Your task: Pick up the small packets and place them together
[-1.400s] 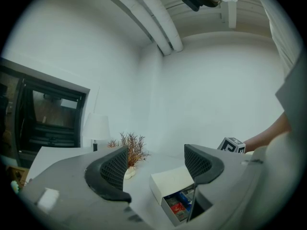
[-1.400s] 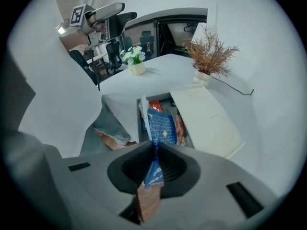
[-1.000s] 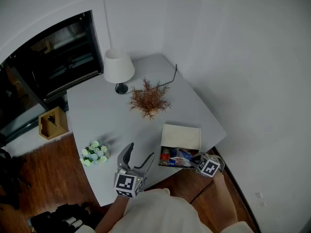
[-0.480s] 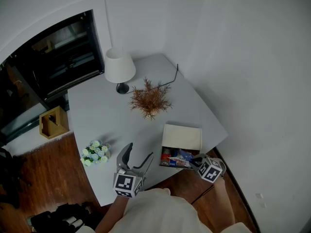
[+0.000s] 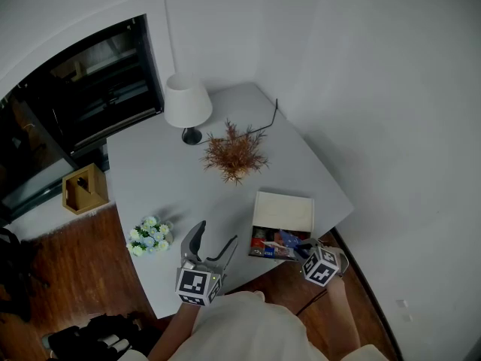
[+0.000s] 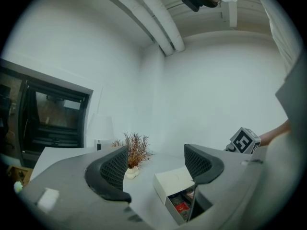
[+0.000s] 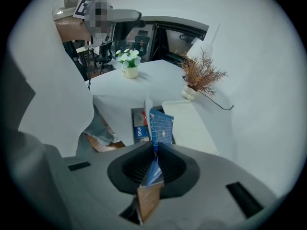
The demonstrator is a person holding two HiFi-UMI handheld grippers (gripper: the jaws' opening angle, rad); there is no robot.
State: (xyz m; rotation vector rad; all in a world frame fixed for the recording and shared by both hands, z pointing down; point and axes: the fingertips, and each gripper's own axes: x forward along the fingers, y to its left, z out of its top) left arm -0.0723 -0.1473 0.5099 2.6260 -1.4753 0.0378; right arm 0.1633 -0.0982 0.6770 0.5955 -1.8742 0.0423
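- Blue packet (image 7: 160,126): its lower end is concealed between the clamping jaws of the right gripper (image 7: 154,153).
- Box (image 5: 284,210): the packets (image 5: 276,244) inside are too small to tell apart in the head view.
- Box, left gripper view: its near corner is covered by one jaw of the left gripper (image 6: 157,164).
- Dark objects (image 5: 90,337), head view lower left: cut off by the edge and not identifiable.

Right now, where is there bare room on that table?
Widest bare patch: between the lamp, the flowers and the dried plant. A smaller one lies between that plant and the white box. The near edge is crowded: box, left gripper, right gripper holding a blue packet.
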